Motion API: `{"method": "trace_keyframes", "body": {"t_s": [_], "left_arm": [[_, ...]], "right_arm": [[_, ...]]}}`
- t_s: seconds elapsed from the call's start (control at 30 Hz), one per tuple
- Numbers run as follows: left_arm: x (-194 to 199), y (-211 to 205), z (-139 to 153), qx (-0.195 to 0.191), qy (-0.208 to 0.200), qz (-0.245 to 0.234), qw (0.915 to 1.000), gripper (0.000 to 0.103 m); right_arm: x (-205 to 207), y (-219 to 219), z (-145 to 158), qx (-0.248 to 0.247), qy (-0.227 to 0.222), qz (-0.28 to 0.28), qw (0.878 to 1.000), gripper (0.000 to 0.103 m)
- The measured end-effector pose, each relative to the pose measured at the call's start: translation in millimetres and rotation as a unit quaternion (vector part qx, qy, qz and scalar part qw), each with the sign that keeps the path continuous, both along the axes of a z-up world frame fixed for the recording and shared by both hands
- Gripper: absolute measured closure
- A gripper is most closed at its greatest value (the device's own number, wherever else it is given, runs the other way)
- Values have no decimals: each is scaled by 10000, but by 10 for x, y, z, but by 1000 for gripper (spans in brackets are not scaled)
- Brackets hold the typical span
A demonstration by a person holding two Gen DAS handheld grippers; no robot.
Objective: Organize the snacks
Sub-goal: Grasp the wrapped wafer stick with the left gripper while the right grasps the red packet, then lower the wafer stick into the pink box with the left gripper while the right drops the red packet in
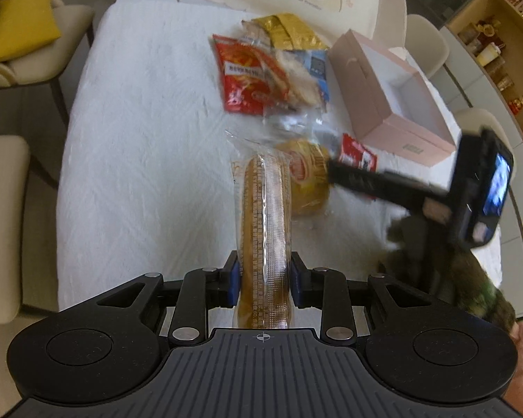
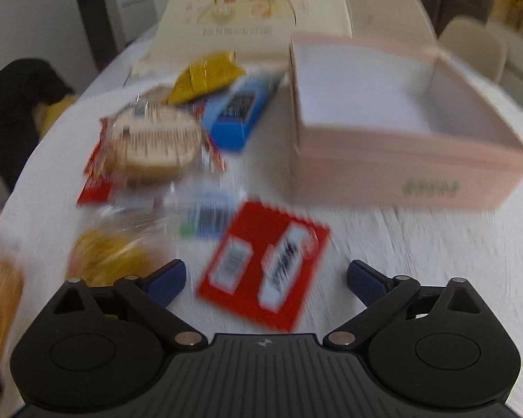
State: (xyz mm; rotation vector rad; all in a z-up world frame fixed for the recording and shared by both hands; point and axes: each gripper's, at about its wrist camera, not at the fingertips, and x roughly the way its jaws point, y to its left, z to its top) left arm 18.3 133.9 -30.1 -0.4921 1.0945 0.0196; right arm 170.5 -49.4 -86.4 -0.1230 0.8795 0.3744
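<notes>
White table [image 1: 139, 139], one pink box [image 2: 401, 160], one red packet [image 2: 261, 264], left claw [image 1: 264, 278] pinching one wrapped bread [image 1: 265, 216], right claw [image 2: 266, 278] spread wide, holding nothing.

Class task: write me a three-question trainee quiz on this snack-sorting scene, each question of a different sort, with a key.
1. True or false: the pink box already holds snacks.
2. What does the left gripper grip? A) wrapped long bread B) blue packet C) gold pouch
3. Fill in: the flat packet in front of the open right gripper is coloured ____.

Key: 1 false; 2 A; 3 red.
</notes>
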Motion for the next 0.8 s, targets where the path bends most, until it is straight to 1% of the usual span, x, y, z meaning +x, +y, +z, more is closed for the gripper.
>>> {"method": "trace_keyframes", "body": {"t_s": [0.03,0.1,0.13,0.2,0.23,0.27,0.37,0.43,0.5,0.57,0.6,0.67,0.73,0.77,0.8], "left_arm": [[-19,4,-3,22,20,38,10000,71],[-43,17,-3,-6,50,86,10000,71],[-41,6,-1,-39,62,64,10000,71],[-11,-54,5,-118,84,-69,9999,71],[16,-110,7,-160,93,-180,9997,71],[48,-177,12,-203,98,-312,9993,71],[167,-416,40,-347,61,-783,9963,71],[256,-577,56,-394,18,-1052,9937,71],[355,-703,96,-470,-49,-1230,9913,71],[522,-800,215,-583,-205,-1330,9892,71],[620,-821,291,-627,-310,-1374,9880,71],[899,-866,523,-657,-674,-1405,9856,71],[1263,-918,816,-576,-1193,-1284,9828,71],[1468,-935,940,-621,-1439,-1214,9802,70],[1668,-938,1007,-729,-1562,-1157,9782,67]], "right_arm": [[1,34,-3,51,-65,-17,10000,10],[-11,35,24,79,-152,-88,9998,25],[-13,18,44,62,-170,-53,9998,39],[4,-57,85,125,-17,133,9998,44],[-16,-137,121,197,35,171,9997,54],[-58,-230,177,222,91,230,9994,60],[-192,-508,354,209,141,281,9993,62],[-259,-684,461,182,126,173,9996,62],[-303,-873,585,298,178,29,9994,62],[-371,-1091,755,444,128,-37,9989,62],[-400,-1169,828,468,48,-69,9989,62],[-441,-1326,988,461,-160,-180,9986,62],[-450,-1440,1112,506,-307,-264,9979,62],[-442,-1480,1163,535,-380,-304,9974,62],[-432,-1512,1203,547,-447,-339,9969,62]]}}
